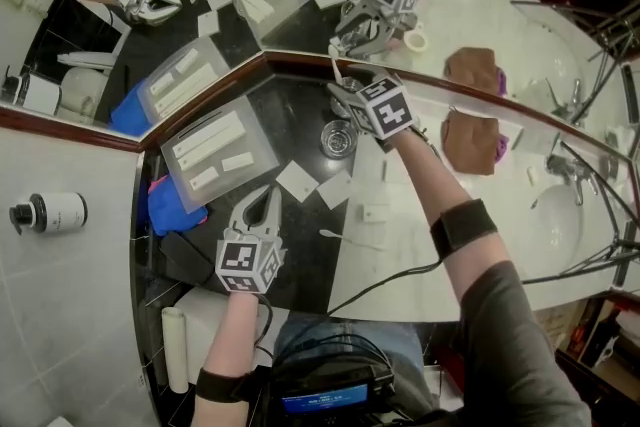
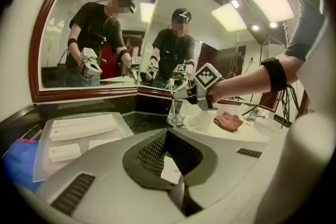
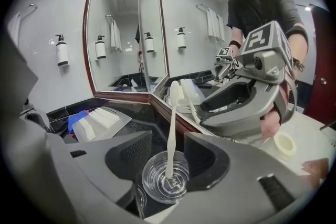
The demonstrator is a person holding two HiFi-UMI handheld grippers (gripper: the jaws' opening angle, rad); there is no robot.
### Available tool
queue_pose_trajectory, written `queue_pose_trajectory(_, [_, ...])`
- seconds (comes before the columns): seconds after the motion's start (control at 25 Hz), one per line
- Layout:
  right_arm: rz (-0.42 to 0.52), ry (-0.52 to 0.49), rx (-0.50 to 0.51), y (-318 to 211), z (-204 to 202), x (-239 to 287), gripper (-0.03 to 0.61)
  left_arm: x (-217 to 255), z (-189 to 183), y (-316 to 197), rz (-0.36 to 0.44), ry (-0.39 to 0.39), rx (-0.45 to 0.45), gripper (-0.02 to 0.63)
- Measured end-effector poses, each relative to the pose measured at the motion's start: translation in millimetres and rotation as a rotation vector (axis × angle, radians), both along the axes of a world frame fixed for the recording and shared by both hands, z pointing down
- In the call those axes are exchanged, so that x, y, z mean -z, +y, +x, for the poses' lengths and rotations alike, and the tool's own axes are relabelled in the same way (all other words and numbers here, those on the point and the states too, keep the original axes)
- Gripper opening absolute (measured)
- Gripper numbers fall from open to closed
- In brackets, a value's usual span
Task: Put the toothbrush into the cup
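Right gripper (image 3: pixel 168 152) fingers spread wide around white toothbrush (image 3: pixel 171 123) standing tilted in glass cup (image 3: pixel 157 186) on dark bench (image 1: pixel 300 115); left gripper (image 2: pixel 168 134) fingers closed, empty.

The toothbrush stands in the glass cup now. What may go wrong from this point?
1. The right gripper is open, but its fingers flank the toothbrush and hang over the cup. A sideways retreat might catch the toothbrush and tip the cup.
2. The toothbrush leans and reaches far above the cup, so even a small knock could topple it out.
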State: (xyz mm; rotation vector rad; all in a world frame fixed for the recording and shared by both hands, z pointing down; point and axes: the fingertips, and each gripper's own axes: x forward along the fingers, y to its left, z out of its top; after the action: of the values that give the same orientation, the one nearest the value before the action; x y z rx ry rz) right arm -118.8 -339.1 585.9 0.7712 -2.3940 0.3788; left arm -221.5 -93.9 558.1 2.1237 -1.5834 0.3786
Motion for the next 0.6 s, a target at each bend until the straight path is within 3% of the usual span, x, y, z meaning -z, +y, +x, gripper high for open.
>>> queue_pose_trajectory(0.24, [-0.004,0.014,0.002,-6,-6,-7,0.186,-8,-10,4,-0.018,0.007,0.015,0.002])
queue_pose_trajectory(0.44, [-0.006,0.035,-0.029,-11,-1,-17,0.072,-12,-16,5,-0.027,0.007,0.023,0.002])
queue_pose_trajectory(0.6, [-0.005,0.022,-0.027,-11,-1,-16,0.067,-14,-19,5,-0.033,0.01,0.033,0.002])
